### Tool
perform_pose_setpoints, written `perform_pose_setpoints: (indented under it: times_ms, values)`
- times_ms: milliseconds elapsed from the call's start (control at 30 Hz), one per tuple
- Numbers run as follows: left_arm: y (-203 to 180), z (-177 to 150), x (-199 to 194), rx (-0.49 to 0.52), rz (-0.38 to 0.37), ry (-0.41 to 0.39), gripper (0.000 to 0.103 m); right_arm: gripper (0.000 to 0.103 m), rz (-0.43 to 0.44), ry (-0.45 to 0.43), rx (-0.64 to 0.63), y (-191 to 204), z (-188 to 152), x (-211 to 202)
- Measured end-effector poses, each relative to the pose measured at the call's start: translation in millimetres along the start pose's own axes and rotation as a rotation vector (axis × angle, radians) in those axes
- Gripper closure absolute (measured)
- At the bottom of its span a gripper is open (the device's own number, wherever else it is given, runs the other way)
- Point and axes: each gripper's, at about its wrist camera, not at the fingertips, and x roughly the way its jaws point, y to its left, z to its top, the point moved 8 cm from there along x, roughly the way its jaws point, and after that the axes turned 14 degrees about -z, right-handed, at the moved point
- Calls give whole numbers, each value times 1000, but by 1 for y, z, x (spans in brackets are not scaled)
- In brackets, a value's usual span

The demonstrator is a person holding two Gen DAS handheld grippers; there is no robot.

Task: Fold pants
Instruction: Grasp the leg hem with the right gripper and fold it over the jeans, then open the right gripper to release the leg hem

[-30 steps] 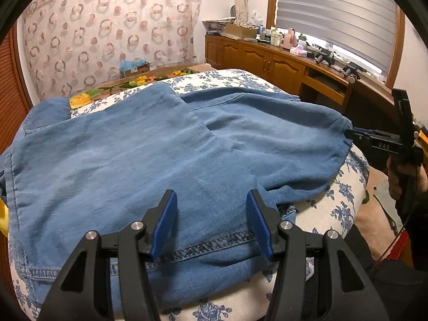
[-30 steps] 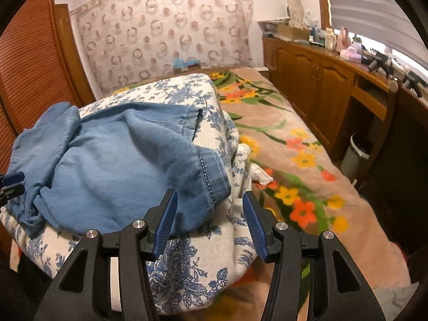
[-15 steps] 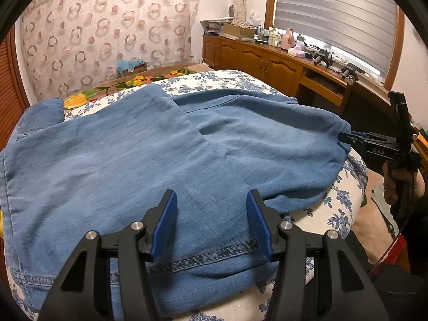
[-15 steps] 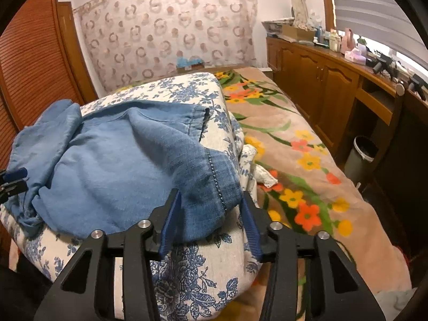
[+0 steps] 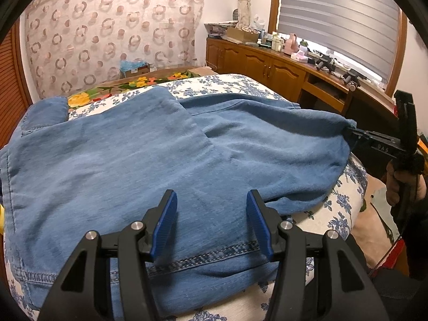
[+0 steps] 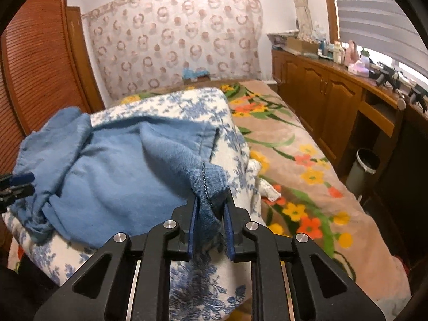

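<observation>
Blue denim pants (image 5: 139, 165) lie spread flat on a white quilt (image 6: 203, 289) printed with blue flowers, which sits on a bed. Beyond the quilt runs a tan blanket (image 6: 302, 165) with orange and yellow flowers. Wooden cabinets (image 6: 321, 99) line the wall under a window with blinds (image 5: 334, 13); small bottles crowd their top. A grey bin (image 6: 363, 171) stands on the floor by the cabinets. A curtain (image 5: 107, 32) patterned with rings hangs at the far end, and slatted wooden doors (image 6: 34, 75) close off the other side. Nothing lies on top of the pants.

In the left wrist view the pants run long from left to right, with a stitched hem (image 5: 200, 259) at the near edge.

The left gripper (image 5: 211, 222) hovers over that near hem, its jaws about half open and holding nothing. The right gripper (image 6: 211, 230) has just been closing its jaws, and they now pinch a bunched corner of denim between the blue pads (image 6: 193, 230). That corner rises off the quilt's edge.
</observation>
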Motion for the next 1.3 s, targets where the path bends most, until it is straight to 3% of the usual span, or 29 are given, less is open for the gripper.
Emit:
perform_pose_setpoints:
  times_ms: [233, 433, 767, 1000, 1133, 1200, 1300]
  values:
    - [6, 2, -8, -13, 8, -25, 49, 89, 45, -58, -20, 20, 24, -22]
    - [11, 3, -21, -21, 16, -55, 49, 90, 130, -131, -74, 62, 59, -50]
    - [33, 0, -53, -59, 48, -118, 49, 90, 339, -256, -251, 183, 110, -104]
    - [54, -12, -65, -104, 68, -130, 49, 89, 447, -220, -355, 256, 103, -105]
    - [59, -17, -66, -120, 70, -135, 49, 79, 437, -149, -412, 277, 81, -85]
    - [60, -17, -66, -123, 70, -136, 49, 67, 439, -124, -420, 274, 71, -79]
    - [60, -17, -64, -127, 67, -137, 49, 59, 437, -126, -394, 259, 71, -79]
